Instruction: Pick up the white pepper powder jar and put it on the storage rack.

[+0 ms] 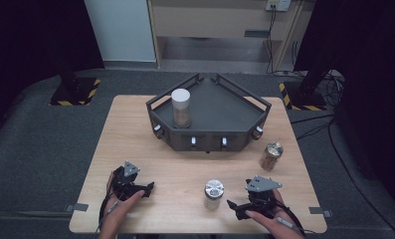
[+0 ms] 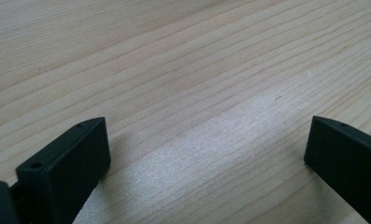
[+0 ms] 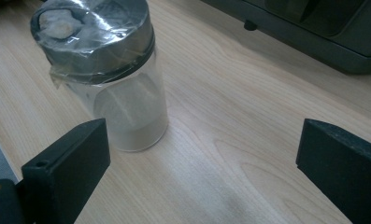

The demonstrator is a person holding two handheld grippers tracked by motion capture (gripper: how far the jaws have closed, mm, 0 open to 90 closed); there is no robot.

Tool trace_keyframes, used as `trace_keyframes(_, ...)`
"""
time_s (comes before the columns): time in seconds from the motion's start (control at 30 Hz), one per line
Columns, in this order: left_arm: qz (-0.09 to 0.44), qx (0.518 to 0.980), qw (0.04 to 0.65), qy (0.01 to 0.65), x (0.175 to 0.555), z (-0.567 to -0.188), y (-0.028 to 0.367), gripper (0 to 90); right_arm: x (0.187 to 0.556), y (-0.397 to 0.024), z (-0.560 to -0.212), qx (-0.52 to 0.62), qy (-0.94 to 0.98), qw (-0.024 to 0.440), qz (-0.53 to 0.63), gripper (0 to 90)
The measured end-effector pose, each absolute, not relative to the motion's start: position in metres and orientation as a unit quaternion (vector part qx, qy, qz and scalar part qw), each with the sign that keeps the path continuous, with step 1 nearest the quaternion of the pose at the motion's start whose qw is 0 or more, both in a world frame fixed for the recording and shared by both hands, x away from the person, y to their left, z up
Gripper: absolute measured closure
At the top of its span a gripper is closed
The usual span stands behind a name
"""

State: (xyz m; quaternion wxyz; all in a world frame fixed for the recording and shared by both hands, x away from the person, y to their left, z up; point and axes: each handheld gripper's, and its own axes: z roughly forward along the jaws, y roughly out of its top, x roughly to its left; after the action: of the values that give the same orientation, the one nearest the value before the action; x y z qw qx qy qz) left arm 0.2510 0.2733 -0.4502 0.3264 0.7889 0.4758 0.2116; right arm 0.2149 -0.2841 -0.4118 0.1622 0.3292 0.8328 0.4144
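High view first: a dark angular tray [image 1: 235,112] sits at the far middle of the wooden table [image 1: 135,134], and inside it, toward its left side, a tall cylindrical container with a pale lid [image 1: 181,107] stands upright, its lower part brownish. To the right of the tray, out on the bare wood, stands a metal can [image 1: 271,156]. Nearer the person, a small clear jar [image 1: 214,193] with a metallic lid stands upright, just left of the right gripper [image 1: 237,208]. From the right gripper view the jar [image 3: 113,74] holds a low layer of pale powder, its lid covered in clear film; it stands close by the left-hand jaw, outside the gap, untouched. Both jaws are spread wide. The left gripper [image 1: 148,189] lies low over bare wood, jaws likewise apart and holding nothing.
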Motion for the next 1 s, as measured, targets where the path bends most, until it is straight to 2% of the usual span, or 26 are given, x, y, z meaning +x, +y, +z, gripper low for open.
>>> trace_keyframes(1.0,0.212,0.789,0.326,0.475,0.251,-0.450,0.273,0.0,0.221,-0.249,-0.427,0.301,0.851,0.123,0.413,4.1)
